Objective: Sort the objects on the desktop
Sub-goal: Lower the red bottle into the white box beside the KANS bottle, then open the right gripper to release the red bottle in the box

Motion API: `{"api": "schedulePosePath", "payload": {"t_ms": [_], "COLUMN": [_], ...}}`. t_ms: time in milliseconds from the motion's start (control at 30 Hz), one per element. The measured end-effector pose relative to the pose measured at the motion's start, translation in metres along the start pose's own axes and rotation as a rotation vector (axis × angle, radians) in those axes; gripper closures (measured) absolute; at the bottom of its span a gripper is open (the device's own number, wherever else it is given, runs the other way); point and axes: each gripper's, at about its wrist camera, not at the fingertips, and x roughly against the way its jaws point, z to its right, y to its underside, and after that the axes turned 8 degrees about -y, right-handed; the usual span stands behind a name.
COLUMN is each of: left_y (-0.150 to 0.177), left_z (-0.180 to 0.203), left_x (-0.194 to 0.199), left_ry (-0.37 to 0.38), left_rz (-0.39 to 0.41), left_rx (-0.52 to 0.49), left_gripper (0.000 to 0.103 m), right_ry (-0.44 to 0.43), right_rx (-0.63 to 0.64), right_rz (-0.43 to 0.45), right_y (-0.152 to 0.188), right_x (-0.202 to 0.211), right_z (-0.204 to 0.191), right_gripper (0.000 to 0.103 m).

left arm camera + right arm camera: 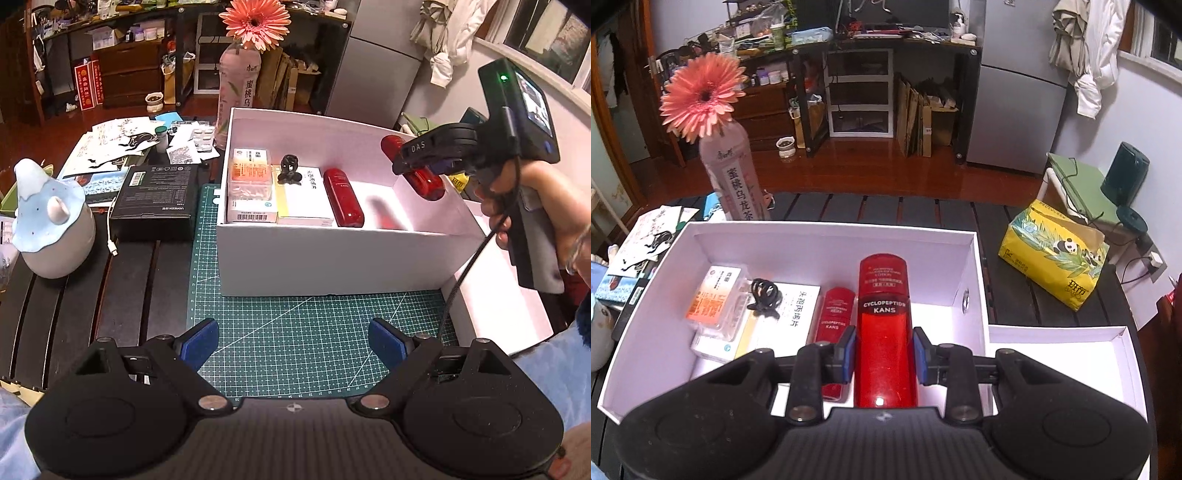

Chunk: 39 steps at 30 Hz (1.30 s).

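Right gripper [883, 349] is clamped on the tall red bottle [884, 325], pads squeezing both sides, bottle pointing to twelve o'clock above the white box [650, 325]. At its nine o'clock, a smaller red bottle [834, 317] lies inside, then the medicine packets [786, 314]. Left gripper [293, 341] gapes wide, empty, over the green cutting mat [295, 332].

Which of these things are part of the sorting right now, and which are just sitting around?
In the job:
- large red bottle, clamped in the right gripper over the white box
- small red bottle, medicine boxes and black clip, already in the box

Lying about:
- flower bottle
- yellow tissue pack
- black carton
- ceramic figure
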Motion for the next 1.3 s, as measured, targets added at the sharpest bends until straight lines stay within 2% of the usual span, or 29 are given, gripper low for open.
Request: {"api": "schedulePosePath", "payload": {"t_ms": [433,733,1300], "left_y": [0.003,0.005,0.003], "left_z": [0.013,0.023,0.02], "left_x": [-0.007,-0.005,-0.01], "left_ry": [-0.034,-0.052,-0.059], "left_rz": [0.001,0.031,0.013], "left_rx": [-0.077,-0.136,-0.114], "left_gripper": [0.015,0.015,0.015], "right_ry": [0.028,0.019,0.022], "right_rx": [-0.056,-0.039,0.007], "right_rz": [-0.038,-0.049,-0.088], "right_y": [-0.006,-0.01,-0.016], "right_x": [-0.025,-0.034,-0.047], "right_z": [0.021,0.02,0.005], "right_gripper": [0.074,0.074,0.074]}}
